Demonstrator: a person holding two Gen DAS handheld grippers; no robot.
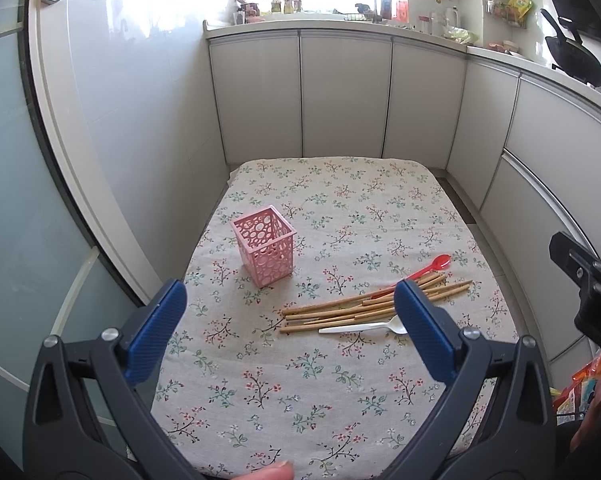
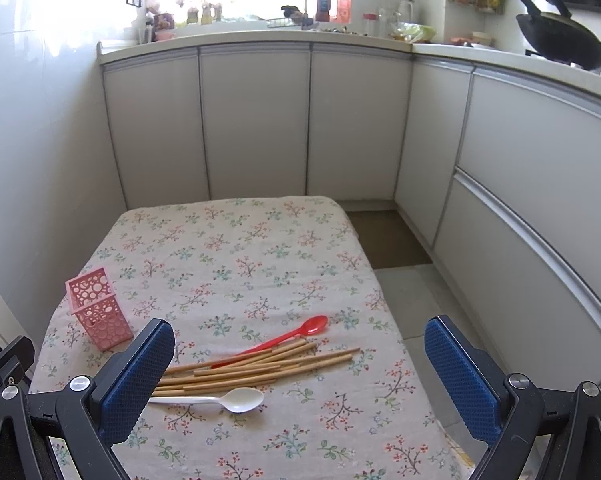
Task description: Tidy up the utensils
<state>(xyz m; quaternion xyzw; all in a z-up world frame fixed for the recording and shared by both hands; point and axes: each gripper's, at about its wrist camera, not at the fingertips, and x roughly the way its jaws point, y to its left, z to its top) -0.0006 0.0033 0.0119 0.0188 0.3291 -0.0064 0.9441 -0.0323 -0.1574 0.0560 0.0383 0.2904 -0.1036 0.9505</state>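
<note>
On flowered tablecloth [image 1: 340,392]: pink perforated holder [image 1: 265,251] upright, left of centre, well apart from utensils. Right of it, bundle of wooden chopsticks [image 2: 256,368] lying flat, red spoon [image 2: 296,334] touching far side, white spoon [image 2: 220,399] just beside near edge. Left gripper [image 1: 290,312] spread wide, holding nothing. Right gripper [image 2: 300,364] likewise wide, hovering above chopsticks.

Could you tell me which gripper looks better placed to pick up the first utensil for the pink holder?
Probably the right gripper: it is open, with the chopsticks and white spoon lying between its fingers. The left gripper, also open, sits nearer the pink holder.
</note>
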